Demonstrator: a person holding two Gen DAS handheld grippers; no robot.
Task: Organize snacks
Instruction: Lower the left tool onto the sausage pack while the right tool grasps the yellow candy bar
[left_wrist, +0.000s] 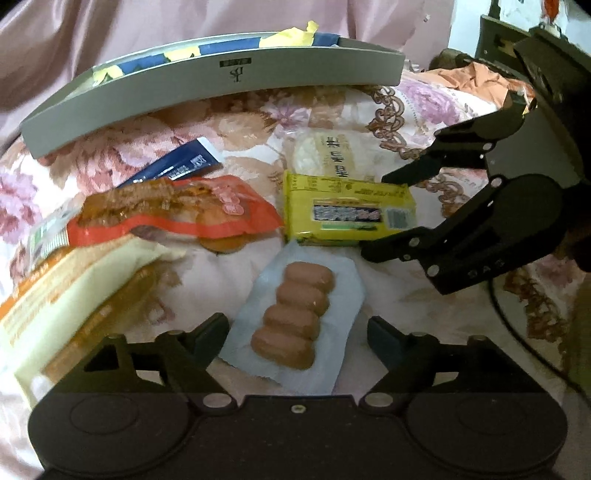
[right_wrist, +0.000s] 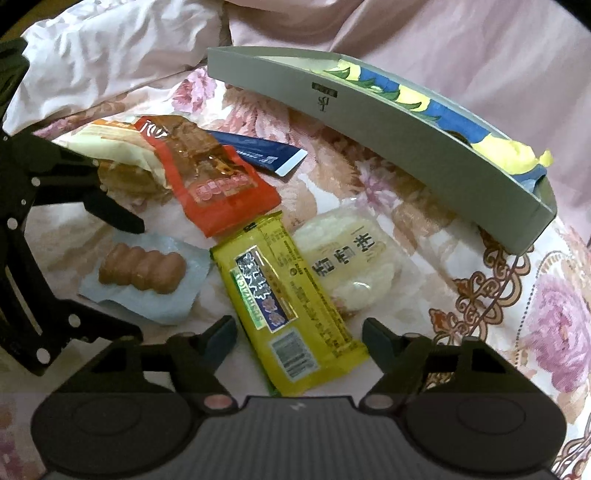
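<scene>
Sausage pack (left_wrist: 295, 321) lay closest in the left wrist view, straddled by the left gripper (left_wrist: 297, 336); jaws stood apart, pads not touching it. Its long axis ran 7 to 1 o'clock, skewed to the gap, so the fingers would likely catch the clear wrapper's corners first. Yellow pack (left_wrist: 347, 210) sat at 1 o'clock of the sausages, w/ the right gripper (left_wrist: 373, 216) coming in from 3 o'clock, jaws spread around its right end. Red pouch (left_wrist: 177, 210) lay at 10 o'clock, overlapping a cream-orange bag (left_wrist: 74, 295) at 9; a blue sachet (left_wrist: 177, 162) peeked out behind. White bun pack (left_wrist: 325, 158) was at 12, and the grey box (left_wrist: 207, 85) stood beyond, far end of the floral bedspread (left_wrist: 424, 99), already holding a blue-yellow wrapper.

Right wrist view: the yellow pack (right_wrist: 291, 306) was nearest, between the right gripper (right_wrist: 299, 338) fingers, jaws apart, no squeeze visible. Long axis ran 11 to 5 o'clock, so a slight roll seemed needed to square up. Bun pack (right_wrist: 351, 266) touched it at 2 o'clock, likeliest thing to get nudged. Sausage pack (right_wrist: 144, 273) lay at 9 o'clock inside the left gripper (right_wrist: 136, 280) span. Red pouch (right_wrist: 214, 184) was at 11, tip just over the yellow pack's top edge. Box (right_wrist: 369, 122) was at 1 o'clock, path clear. Each hand looked nearest its own pack.
</scene>
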